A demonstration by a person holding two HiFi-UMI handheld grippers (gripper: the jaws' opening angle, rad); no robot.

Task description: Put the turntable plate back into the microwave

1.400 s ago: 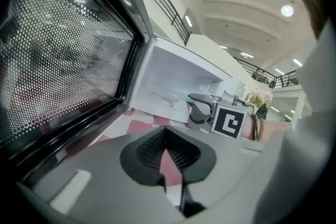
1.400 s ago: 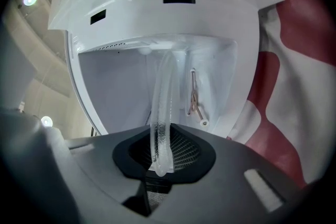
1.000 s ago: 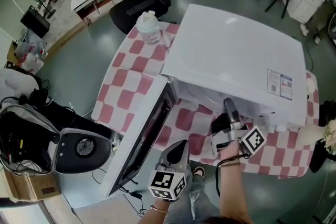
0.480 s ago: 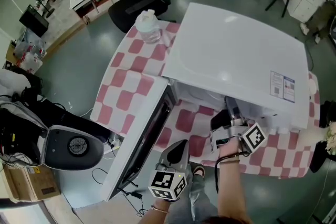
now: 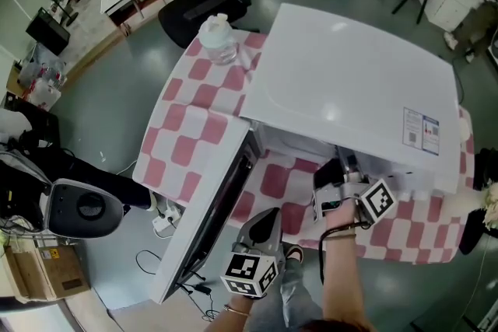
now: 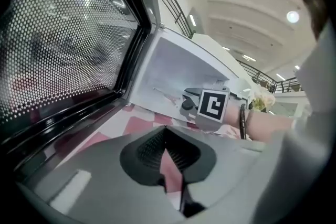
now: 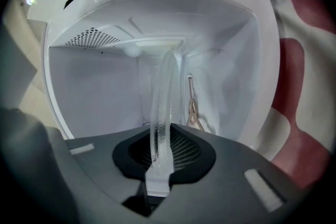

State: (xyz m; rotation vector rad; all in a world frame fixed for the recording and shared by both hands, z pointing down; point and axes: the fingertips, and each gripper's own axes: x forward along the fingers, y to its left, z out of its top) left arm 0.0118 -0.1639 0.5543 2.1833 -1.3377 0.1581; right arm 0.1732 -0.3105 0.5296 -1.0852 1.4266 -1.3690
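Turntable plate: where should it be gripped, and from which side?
By the rim, coming edge-on from the open front of the microwave, as the right gripper holds it now. The plate looks like a thin, flat glass disc, so only its edge fits between the jaws, and that grip should let it slide into the cavity.

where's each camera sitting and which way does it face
head view: on the person's head, facing down at the microwave, its open door, the left gripper, the right gripper, both wrists.
left gripper view: rides that gripper, faces past shut jaws at door and cavity; the right forearm shows.
right gripper view: faces into the cavity, jaws gripping the turntable plate, seen edge-on.
shared: right gripper, in head and left gripper views.
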